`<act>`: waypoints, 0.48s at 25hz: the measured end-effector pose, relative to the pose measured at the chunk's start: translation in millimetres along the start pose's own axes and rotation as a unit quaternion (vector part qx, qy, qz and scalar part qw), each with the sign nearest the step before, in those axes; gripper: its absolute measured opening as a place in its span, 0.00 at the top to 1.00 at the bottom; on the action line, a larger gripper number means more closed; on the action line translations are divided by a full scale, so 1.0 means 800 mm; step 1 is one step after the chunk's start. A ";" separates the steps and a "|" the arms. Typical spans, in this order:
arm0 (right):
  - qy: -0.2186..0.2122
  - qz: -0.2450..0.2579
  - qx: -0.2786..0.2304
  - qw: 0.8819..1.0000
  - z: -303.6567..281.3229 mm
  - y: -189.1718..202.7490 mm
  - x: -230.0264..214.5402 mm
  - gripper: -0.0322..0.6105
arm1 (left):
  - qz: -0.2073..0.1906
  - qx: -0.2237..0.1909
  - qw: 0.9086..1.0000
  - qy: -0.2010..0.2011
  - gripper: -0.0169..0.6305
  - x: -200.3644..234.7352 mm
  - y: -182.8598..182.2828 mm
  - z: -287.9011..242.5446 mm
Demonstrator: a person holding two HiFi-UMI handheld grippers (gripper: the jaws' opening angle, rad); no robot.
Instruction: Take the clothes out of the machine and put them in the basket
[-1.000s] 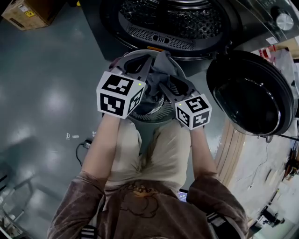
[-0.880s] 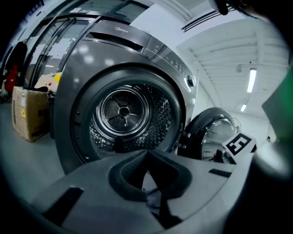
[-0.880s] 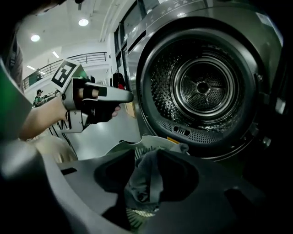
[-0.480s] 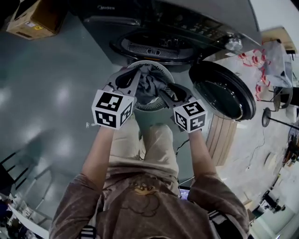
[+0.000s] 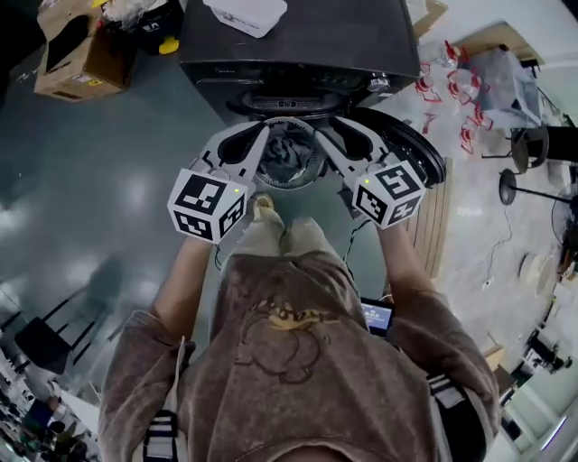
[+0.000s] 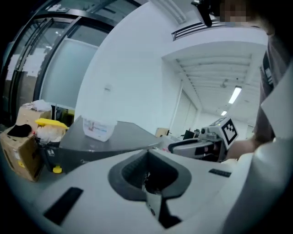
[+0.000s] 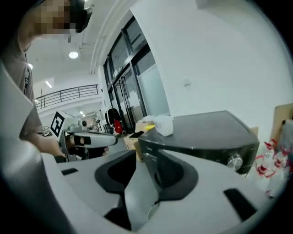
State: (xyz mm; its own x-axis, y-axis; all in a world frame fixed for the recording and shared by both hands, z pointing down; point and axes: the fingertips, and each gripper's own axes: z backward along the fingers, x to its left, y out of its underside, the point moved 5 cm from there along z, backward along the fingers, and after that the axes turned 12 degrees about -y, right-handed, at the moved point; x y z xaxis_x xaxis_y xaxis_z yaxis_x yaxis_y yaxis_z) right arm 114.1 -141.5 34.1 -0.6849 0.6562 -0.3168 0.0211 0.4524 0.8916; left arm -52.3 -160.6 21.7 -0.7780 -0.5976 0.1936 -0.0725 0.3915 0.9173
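Since the earlier frames both grippers are riding much higher, carrying the basket (image 5: 291, 184) up with them. The person (image 5: 298, 361) is now standing upright, and the floor (image 5: 108, 198) is lying far below in the head view.

The left gripper (image 5: 265, 130) is clamping the basket's left rim, its jaws pressed together on the thin grey edge in the left gripper view. The right gripper (image 5: 326, 127) is clamping the opposite rim, and its jaws have just been tightening a little on that edge.

The basket is hanging between the two grippers, in front of the machine (image 5: 298, 41). The clothes (image 5: 287, 150), a grey bundle, are lying inside the basket.

The door (image 5: 424, 149) is standing open at the right. A white tub (image 5: 246, 13) is sitting on the machine's top. A cardboard box (image 5: 77, 68) is sitting on the floor to the left.
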 end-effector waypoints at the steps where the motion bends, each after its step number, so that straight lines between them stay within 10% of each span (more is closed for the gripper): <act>1: 0.003 0.003 -0.013 1.000 0.008 -0.017 0.009 0.74 | -0.002 -0.008 1.000 0.010 0.97 -0.004 -0.016 0.011; 12: 0.046 0.036 -0.102 0.993 0.082 -0.085 0.061 0.95 | -0.027 -0.089 0.993 0.072 0.97 -0.037 -0.092 0.066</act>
State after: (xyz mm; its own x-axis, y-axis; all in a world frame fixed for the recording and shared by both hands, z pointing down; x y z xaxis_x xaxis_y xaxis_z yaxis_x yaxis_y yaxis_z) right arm 127.0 -100.4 -63.2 -0.7509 0.6198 -0.2280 -0.0695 0.2693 0.9606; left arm -57.1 -134.6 -70.3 -0.6784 -0.7129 0.1777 0.0089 0.2339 0.9722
